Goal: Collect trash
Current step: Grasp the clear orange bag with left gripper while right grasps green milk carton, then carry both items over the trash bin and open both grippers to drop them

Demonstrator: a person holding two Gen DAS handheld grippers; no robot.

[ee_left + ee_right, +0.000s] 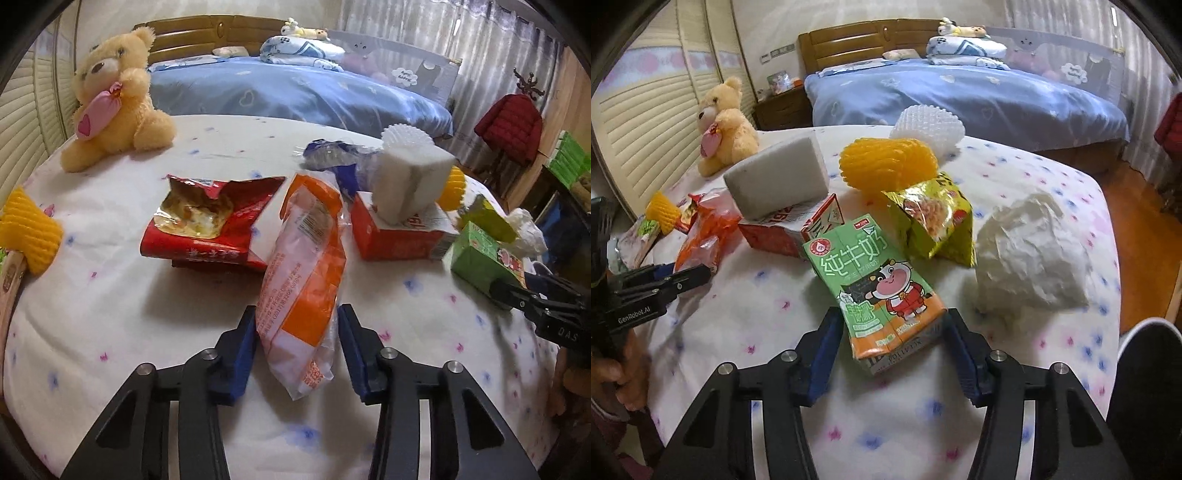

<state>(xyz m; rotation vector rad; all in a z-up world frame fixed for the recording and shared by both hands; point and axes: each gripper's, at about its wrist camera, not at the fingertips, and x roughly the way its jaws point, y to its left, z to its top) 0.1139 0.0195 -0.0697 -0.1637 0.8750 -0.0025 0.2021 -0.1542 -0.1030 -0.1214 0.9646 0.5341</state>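
My left gripper (297, 325) is shut on an orange and white snack wrapper (301, 273), holding it upright over the white flowered bedcover (110, 314). My right gripper (892, 332) is shut on a green milk carton (875, 288); the carton also shows at the right of the left wrist view (484, 258). More trash lies on the cover: an open red chip bag (207, 225), a red box (395, 232) with a white foam block (410, 177) on it, a yellow-green snack bag (934, 221), crumpled white paper (1030, 254), yellow foam netting (886, 162) and white foam netting (927, 125).
A yellow teddy bear (110, 99) sits at the far left of the cover. A blue wrapper (332, 155) lies behind the red box. A bed with a blue quilt (295, 88) stands behind. A red jacket (509, 125) hangs at the right. Louvred doors (646, 122) line the left.
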